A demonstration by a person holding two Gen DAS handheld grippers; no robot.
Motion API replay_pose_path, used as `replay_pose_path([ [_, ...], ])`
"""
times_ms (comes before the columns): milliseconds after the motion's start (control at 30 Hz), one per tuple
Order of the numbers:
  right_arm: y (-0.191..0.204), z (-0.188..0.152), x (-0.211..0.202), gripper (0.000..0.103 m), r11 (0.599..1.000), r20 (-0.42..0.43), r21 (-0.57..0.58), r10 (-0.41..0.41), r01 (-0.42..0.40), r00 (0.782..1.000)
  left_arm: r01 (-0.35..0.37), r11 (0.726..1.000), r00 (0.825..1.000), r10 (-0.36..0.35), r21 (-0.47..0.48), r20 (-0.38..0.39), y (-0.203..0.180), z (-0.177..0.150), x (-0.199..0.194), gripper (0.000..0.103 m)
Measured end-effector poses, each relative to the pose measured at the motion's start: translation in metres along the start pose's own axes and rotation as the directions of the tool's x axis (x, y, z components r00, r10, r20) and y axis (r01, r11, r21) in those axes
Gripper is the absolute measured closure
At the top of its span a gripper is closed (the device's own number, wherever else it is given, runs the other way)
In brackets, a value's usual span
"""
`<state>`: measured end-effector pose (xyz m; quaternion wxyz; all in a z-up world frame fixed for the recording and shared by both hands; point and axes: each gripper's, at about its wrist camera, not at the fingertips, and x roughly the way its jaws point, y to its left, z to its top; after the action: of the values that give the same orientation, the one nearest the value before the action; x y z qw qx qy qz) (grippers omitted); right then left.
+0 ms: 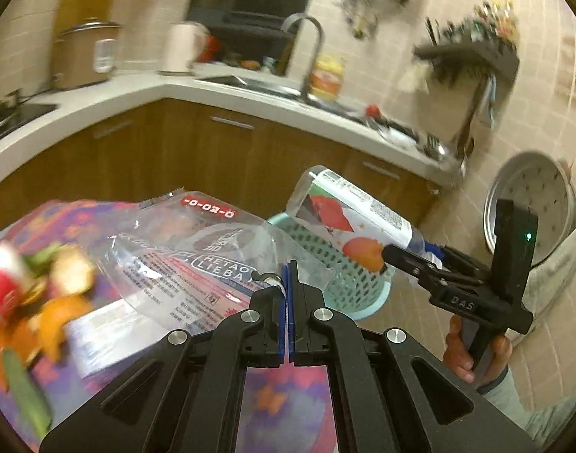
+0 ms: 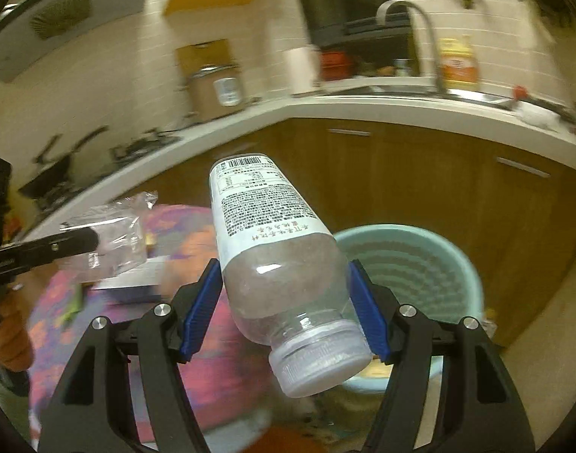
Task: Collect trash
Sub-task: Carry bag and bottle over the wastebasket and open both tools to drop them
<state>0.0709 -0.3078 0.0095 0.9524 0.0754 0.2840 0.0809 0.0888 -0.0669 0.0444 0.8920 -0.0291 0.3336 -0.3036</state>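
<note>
Pinching a clear wrapper (image 1: 197,241) in its closed left gripper (image 1: 286,283), the person clamps a bottle (image 2: 284,264) in the right gripper (image 2: 288,302) near the bin (image 2: 438,264).

Peel scraps (image 1: 42,302) at left edge of left wrist view smeared by motion, kinds unclear; green strip (image 1: 23,389) below them cut off by the frame. Clear wrapper (image 1: 182,249) hides part of the patterned surface (image 1: 272,396). Bottle (image 2: 272,264) covers the near left rim of the green basket (image 2: 431,264); basket contents unreadable. Bottle label print too small to read. Counter clutter by the faucet (image 1: 310,49) blurred. Hand (image 1: 472,355) mostly behind the gripper handle.
</note>
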Motion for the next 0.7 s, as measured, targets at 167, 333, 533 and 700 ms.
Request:
replay_pose_path([
  [167, -0.042, -0.013, 0.027, 0.039, 0.993, -0.053, 0.055, -0.1, 0.103, 0.994, 0.04, 0.998, 0.996, -0.037, 0.044, -0.077, -0.024, 0.009, 0.072, 0.103],
  [333, -0.07, -0.032, 0.063, 0.039, 0.979, -0.152, 0.084, -0.172, 0.186, 0.973, 0.061, 0.996, 0.987, -0.05, 0.063, -0.154, -0.036, 0.01, 0.129, 0.103],
  [533, -0.086, -0.044, 0.091, 0.038, 0.968, -0.229, 0.099, -0.202, 0.229, 0.952, 0.077, 0.995, 0.968, -0.061, 0.058, -0.243, -0.04, 0.01, 0.18, 0.103],
  [700, -0.092, -0.047, 0.101, 0.038, 0.966, -0.273, 0.093, -0.208, 0.241, 0.939, 0.084, 0.996, 0.957, -0.073, 0.027, -0.282, -0.036, 0.008, 0.204, 0.103],
])
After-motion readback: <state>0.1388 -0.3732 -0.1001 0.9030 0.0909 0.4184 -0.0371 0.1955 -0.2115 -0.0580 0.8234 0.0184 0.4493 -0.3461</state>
